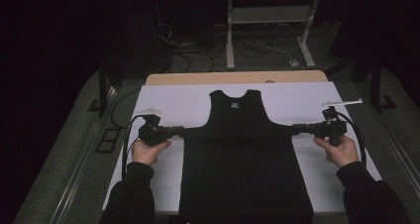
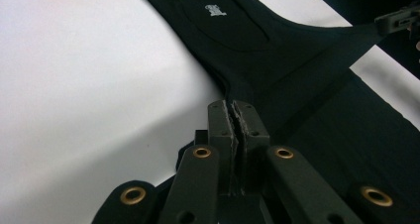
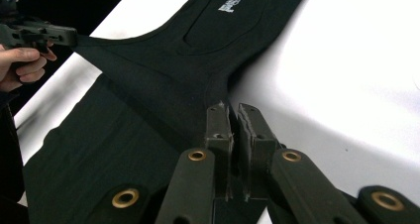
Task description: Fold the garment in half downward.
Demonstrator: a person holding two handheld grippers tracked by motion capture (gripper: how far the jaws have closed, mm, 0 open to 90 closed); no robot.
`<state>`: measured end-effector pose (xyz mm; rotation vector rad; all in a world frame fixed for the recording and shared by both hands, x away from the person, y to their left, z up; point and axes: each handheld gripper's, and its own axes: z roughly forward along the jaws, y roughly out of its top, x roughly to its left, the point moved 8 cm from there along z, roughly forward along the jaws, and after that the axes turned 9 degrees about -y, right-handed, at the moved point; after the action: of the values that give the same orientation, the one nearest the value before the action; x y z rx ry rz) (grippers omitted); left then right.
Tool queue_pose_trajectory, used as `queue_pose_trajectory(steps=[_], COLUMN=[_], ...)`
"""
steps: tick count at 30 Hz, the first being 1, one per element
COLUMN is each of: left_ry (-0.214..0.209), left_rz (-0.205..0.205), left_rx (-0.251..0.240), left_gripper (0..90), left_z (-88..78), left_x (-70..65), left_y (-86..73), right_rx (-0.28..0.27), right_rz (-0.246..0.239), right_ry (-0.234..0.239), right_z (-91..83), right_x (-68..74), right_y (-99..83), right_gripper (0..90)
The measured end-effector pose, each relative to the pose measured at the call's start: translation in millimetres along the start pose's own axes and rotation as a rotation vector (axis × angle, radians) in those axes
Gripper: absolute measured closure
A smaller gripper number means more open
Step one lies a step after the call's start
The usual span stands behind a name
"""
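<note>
while spread on white sheet (image 1: 163,105), black vest (image 1: 245,149) edges clamped in both grippers' fingers (image 2: 233,116).

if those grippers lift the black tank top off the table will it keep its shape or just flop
Probably flop: the tank top is thin cloth, already pulled into taut points where the left gripper and right gripper pinch its sides. The middle would likely sag between them. It looks light, and should drag over the white table rather than roll.

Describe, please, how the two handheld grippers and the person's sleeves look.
Both the left gripper and right gripper are black, with flat jaws on linkage bars with brass-coloured rivets. A black cable loops from each, and each carries a pale plate on top. The sleeves are dark and long.
</note>
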<state>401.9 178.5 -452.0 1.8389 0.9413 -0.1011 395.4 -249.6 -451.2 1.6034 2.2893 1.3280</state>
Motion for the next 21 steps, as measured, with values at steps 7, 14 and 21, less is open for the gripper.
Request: queue_pose_trajectory(steps=[7,14,21], left_ry=[-0.006,-0.01,-0.019], left_rz=[0.011,0.016,0.004], left_rx=[0.02,0.037,0.062], left_gripper=[85.9,85.9,85.9], left_z=[-3.4,-6.3,-5.8], left_x=[-6.6,-12.0,-16.9], left_y=[-6.2,-11.6,-21.0], right_rx=[0.004,0.014,0.045], right_rz=[-0.008,-0.004,-0.009], right_ry=[0.003,0.013,0.012], right_z=[-2.3,-6.6,-6.8], right_x=[2.6,7.2,11.2], right_y=[-4.3,-9.2,-19.9], right_gripper=[82.8,82.7,82.7])
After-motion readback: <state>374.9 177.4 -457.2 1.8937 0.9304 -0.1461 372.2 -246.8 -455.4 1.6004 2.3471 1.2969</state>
